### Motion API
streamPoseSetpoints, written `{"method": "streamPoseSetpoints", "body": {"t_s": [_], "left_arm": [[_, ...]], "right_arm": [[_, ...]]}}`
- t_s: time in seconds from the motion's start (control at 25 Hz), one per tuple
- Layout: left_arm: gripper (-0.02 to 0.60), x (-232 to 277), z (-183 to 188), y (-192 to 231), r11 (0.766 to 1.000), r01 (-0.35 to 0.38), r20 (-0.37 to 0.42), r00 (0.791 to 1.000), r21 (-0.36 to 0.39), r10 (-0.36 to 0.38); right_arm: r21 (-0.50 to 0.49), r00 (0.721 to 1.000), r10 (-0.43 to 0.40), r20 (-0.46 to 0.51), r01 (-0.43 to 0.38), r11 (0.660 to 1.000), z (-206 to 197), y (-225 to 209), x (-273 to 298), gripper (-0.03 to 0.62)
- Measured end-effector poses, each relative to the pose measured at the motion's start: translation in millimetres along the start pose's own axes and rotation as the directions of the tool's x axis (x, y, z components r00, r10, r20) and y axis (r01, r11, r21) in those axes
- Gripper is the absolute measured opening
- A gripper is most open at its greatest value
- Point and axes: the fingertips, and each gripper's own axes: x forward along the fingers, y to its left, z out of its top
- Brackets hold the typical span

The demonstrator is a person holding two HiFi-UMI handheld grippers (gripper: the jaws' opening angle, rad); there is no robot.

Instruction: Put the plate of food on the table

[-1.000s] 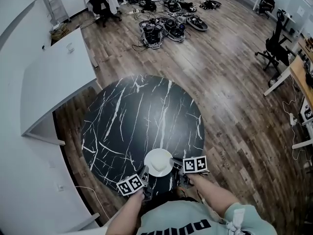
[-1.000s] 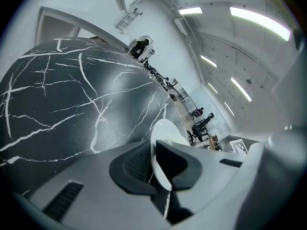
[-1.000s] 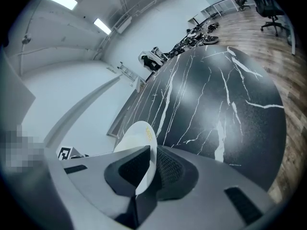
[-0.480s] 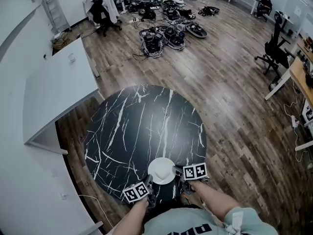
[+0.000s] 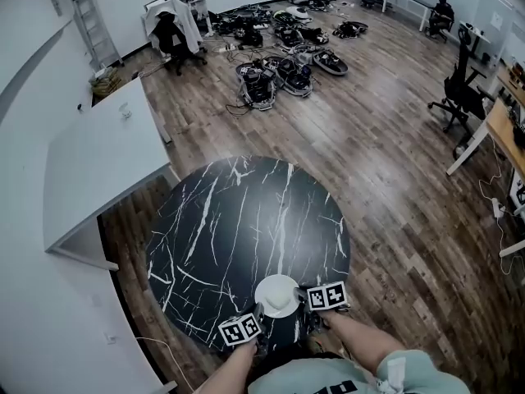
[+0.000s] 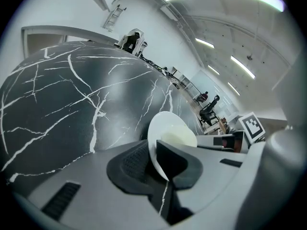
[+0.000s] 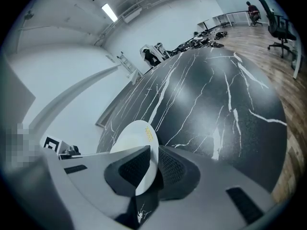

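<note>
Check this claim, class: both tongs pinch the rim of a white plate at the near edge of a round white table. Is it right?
Not quite: the table is black with white veins, not white, as the head view shows. The rest holds: the left tongs and the right tongs each pinch the rim of the white plate at that round table's near edge.

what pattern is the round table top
The table top is black with white marble-like veins, clearest in the head view.
</note>
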Motion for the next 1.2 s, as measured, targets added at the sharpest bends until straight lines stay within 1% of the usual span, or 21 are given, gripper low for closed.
{"method": "streamPoseSetpoints", "body": {"t_s": [0.16,0.44,0.6,0.72,0.84,0.92,1.0,1.12,1.2], "left_arm": [[0.046,6.0,-5.6,3.0,0.999,-0.030,-0.028,0.999,0.043,0.031],[0.058,12.0,-6.5,2.6,0.993,-0.055,-0.032,0.998,0.102,0.058],[0.061,10.7,-8.5,5.1,0.989,-0.081,-0.030,0.996,0.125,0.085],[0.080,5.6,-6.7,4.8,0.985,-0.102,-0.020,0.994,0.141,0.106],[0.092,-3.0,-5.6,7.8,0.978,-0.136,-0.002,0.990,0.160,0.138],[0.092,-15.2,-4.3,10.7,0.972,-0.167,0.022,0.986,0.166,0.165],[0.084,-32.3,-6.3,11.7,0.966,-0.191,0.053,0.981,0.172,0.185],[0.006,-63.7,-15.4,3.1,0.960,-0.214,0.121,0.973,0.179,0.195],[0.006,-85.1,-26.4,-11.1,0.962,-0.217,0.168,0.968,0.167,0.189]], "right_arm": [[-0.012,1.000,-0.015,-0.011,0.015,1.000,-0.9,-3.3,2.6,0.040],[-0.009,0.999,-0.030,-0.015,0.030,1.000,-0.6,-9.2,4.5,0.041],[0.006,0.999,-0.028,-0.023,0.028,1.000,-2.2,-9.8,4.5,0.041],[0.016,0.999,-0.034,-0.027,0.034,0.999,-3.4,-13.7,0.3,0.041],[0.001,0.998,-0.059,-0.001,0.059,0.998,1.0,-20.3,-11.5,0.046],[-0.036,0.996,-0.083,0.029,0.084,0.996,4.6,-23.1,-24.7,0.046],[-0.104,0.994,-0.096,0.052,0.101,0.989,3.7,-20.0,-40.4,0.046],[-0.236,0.992,-0.093,0.081,0.110,0.965,-8.7,-5.3,-65.3,0.043],[-0.314,0.992,-0.083,0.098,0.110,0.943,-23.6,7.3,-83.1,0.017]]}}
